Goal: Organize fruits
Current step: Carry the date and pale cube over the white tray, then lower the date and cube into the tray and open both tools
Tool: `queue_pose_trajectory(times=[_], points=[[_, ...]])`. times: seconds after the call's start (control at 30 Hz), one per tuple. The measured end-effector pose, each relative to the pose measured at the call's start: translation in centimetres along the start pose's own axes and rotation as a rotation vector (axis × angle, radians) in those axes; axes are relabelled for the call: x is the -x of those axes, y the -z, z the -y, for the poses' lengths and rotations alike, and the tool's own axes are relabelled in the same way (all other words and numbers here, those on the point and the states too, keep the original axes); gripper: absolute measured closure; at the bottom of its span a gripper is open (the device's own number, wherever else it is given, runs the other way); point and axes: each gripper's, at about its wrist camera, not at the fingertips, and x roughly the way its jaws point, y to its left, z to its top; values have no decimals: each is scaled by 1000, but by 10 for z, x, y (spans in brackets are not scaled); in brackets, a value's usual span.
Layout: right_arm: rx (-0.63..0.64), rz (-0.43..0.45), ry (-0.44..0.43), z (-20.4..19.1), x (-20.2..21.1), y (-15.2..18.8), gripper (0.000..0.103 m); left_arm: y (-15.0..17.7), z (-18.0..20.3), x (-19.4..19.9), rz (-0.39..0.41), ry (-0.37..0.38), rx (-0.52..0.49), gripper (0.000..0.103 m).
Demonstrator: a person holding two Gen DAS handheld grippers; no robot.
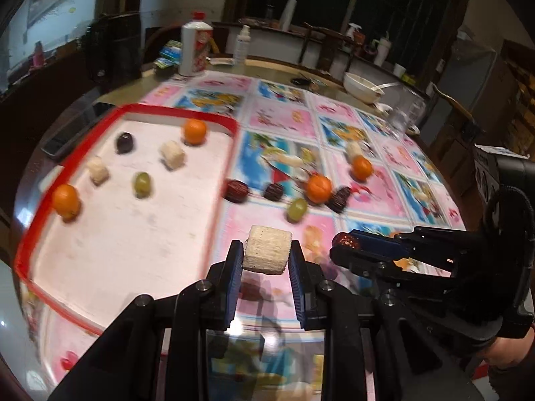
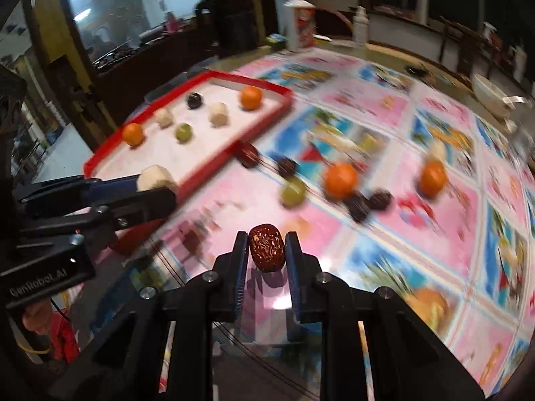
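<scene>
Presently, in the left wrist view, a pale cylindrical fruit piece [image 1: 266, 250] is seen clamped between the blue pads of the left hand-held gripper [image 1: 266, 260], raised above the patterned worktop [image 1: 277, 113] just beside the red-rimmed tray [image 1: 214, 180]. Inside the tray two oranges [image 1: 195, 131], a dark fruit [image 1: 124, 142], a green grape [image 1: 142, 183] and two pale pieces [image 1: 172, 154] are laid apart from one another. On the worktop right of the tray, dark red dates [image 1: 236, 191], two more oranges [image 1: 319, 188] and another green grape [image 1: 297, 209] are scattered, blurred. The right hand-held gripper [image 1: 346, 244] is seen at the right edge, closed on a small reddish fruit

In the right wrist view, a wrinkled red date [image 2: 266, 247] is gripped between the fingers of the right hand-held gripper [image 2: 266, 254], held above the worktop [image 2: 434, 214]. The left hand-held gripper [image 2: 157, 183] is shown at the left, closed on its pale piece [image 2: 155, 177] over the near corner of the tray [image 2: 207, 167]. Loose oranges [image 2: 340, 180], a green grape [image 2: 293, 192] and dark dates [image 2: 367, 202] are spread on the worktop beyond, and a white bowl [image 2: 490, 95] is placed at the far right
</scene>
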Motion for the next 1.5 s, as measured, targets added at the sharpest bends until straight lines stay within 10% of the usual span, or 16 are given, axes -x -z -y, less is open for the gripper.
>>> queue_pose_trajectory(times=[0.63, 1.27, 1.5], points=[[133, -12, -122, -102, -90, -84, 79, -11, -141, -2, -12, -247, 132, 77], [156, -79, -79, -113, -122, -83, 79, -7, -158, -20, -60, -267, 143, 74], [157, -92, -65, -113, -121, -82, 79, -5, -155, -17, -52, -304, 129, 54]])
